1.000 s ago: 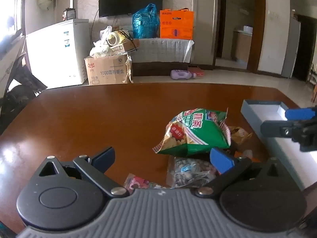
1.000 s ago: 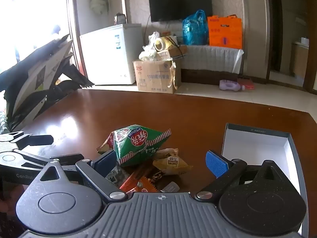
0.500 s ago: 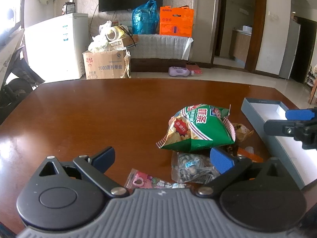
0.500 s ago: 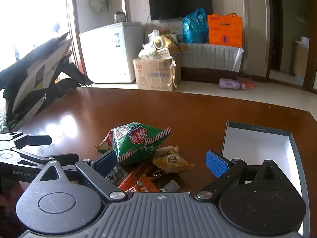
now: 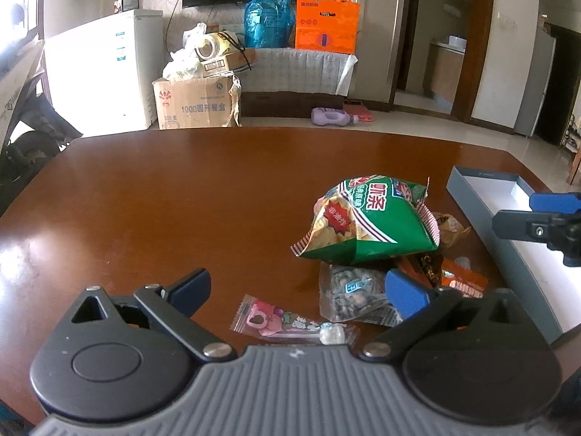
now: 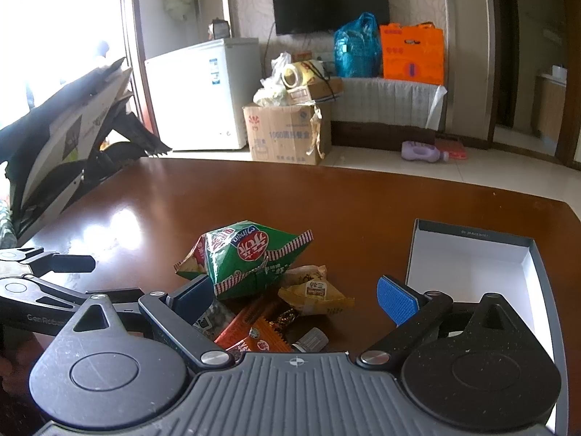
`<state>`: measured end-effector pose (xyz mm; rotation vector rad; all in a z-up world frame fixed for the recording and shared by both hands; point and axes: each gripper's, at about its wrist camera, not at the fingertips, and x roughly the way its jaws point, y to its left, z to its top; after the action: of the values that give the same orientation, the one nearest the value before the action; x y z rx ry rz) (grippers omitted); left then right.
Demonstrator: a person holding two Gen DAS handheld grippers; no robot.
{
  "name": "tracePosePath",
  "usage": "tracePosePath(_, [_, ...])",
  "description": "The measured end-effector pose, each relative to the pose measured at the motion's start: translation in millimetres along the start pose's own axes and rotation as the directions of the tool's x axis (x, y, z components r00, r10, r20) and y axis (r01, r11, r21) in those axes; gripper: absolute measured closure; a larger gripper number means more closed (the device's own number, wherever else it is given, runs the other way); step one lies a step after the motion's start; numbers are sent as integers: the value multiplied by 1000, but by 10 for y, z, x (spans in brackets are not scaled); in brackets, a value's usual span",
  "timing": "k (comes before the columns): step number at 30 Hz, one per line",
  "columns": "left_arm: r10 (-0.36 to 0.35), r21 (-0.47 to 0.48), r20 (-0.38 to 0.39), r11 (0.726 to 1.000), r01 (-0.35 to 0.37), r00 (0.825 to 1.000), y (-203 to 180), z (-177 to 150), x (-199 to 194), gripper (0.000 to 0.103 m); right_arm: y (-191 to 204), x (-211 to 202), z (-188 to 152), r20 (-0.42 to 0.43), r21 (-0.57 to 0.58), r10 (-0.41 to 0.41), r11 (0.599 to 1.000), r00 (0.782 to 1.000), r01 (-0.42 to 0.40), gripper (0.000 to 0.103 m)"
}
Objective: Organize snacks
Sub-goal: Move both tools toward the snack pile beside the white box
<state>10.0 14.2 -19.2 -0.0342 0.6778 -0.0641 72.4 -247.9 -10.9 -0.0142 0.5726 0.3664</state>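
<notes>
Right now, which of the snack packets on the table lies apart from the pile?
The pink candy packet: it lies alone on the table, just ahead of the left hand-held gripper, while the others heap under and beside the green chip bag.

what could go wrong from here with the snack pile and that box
The puffy green chip bag sits on top of the smaller packets, so gripping it could crush the chips or drag the yellow packet along. The flat pink candy wrapper lies flush on the glossy brown table, hard to pinch. The open grey box sits near the table's edge; a nudge may shift it.
</notes>
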Motion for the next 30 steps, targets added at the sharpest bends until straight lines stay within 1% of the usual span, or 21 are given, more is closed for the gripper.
tracePosePath(5, [-19,6,-15,1000,19,1000,7,-4,4,0,-4,10,-7,0,1,1,1000,1000,-1,5])
tracePosePath(10, [-16,22,-13,1000,17,1000,6,-21,-6,0,1,11,-11,-1,-1,1,1000,1000,-1,5])
tracePosePath(19, [-46,54,-35,997,48,998,48,-81,17,0,-33,68,-49,-18,-3,-1,1000,1000,1,5])
tracePosePath(25, [-35,31,-47,999,36,998,141,-100,52,0,-42,97,-58,-20,-3,1,1000,1000,-1,5])
tracePosePath(30, [-24,29,-56,999,26,998,193,-120,72,0,-50,124,-75,-27,-7,4,1000,1000,-5,5])
